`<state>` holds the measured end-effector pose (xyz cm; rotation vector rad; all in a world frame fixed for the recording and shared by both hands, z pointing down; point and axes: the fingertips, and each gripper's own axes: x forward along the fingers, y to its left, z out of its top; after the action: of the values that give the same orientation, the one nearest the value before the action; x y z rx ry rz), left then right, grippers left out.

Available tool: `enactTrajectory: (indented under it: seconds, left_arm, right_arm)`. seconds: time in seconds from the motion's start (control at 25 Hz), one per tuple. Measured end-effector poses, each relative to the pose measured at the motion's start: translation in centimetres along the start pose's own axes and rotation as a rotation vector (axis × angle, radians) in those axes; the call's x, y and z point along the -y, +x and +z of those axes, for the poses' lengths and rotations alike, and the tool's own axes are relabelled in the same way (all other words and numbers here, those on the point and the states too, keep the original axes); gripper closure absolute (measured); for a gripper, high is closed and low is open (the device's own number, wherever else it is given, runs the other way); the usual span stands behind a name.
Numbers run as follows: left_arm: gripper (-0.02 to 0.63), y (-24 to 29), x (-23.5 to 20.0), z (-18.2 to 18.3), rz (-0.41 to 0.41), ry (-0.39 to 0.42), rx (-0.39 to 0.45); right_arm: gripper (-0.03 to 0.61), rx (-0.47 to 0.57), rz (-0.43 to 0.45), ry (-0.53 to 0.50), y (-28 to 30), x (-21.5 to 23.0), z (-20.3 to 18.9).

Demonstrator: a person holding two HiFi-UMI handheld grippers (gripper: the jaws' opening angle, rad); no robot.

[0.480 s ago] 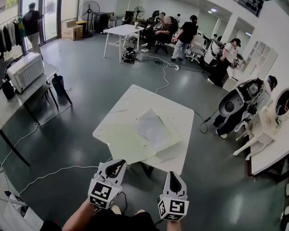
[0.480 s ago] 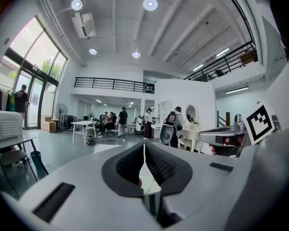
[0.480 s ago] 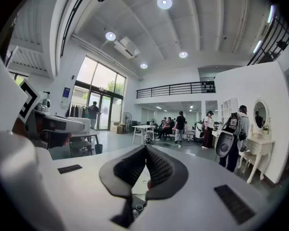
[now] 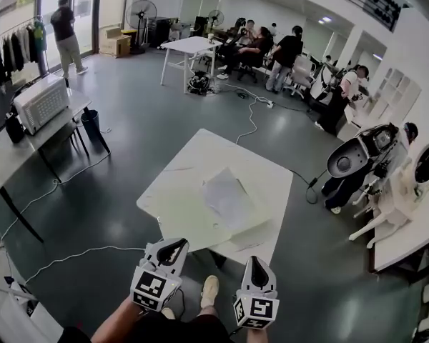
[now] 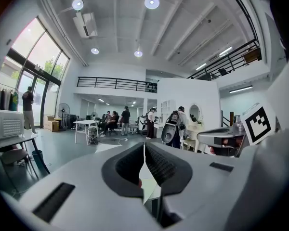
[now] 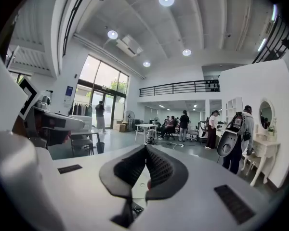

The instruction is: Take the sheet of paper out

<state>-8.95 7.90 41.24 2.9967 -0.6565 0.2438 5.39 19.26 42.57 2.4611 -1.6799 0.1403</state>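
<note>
Both grippers were held low at the near edge of the head view, short of the white table [image 4: 175, 191] and not touching it. The left gripper [image 4: 174, 247] had its jaws pressed together, the dark ribbed pads meeting at the tips with nothing between them, as its own view [image 5: 144, 150] showed. The right gripper [image 4: 257, 261] was likewise closed tip to tip on nothing [image 6: 146, 152]. The two sat side by side, a little apart, each pointing toward the table and only slightly downward.

The sheet of paper [image 4: 227, 197] lay flat on the right half of the tabletop, turned askew to the table's edges and well clear of both grippers. Whether it sat inside a sleeve or cover could not be told. One of the person's shoes [image 4: 209, 290] showed on the grey floor between the grippers.

A pale cable [image 4: 71, 254] trailed across the floor to the left. Farther left, a white boxy appliance [image 4: 39, 102] stood on a side table, and people sat grouped around a far table [image 4: 189, 46]
</note>
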Motion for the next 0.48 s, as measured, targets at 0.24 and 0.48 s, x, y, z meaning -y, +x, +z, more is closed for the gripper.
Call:
enactTrajectory:
  seconds: [0.24,0.48]
  left_arm:
    - [0.584,6.2,-2.5,1.1,0.071,-0.003,0.004]
    - [0.584,13.1,-5.7,1.7,0.151,-0.011,-0.010]
  right_arm:
    - [0.561,0.021,0.070,-0.023,7.6,2.8,1.2]
    - [0.561,0.017,0.142,-0.014,16.4,6.1,1.6]
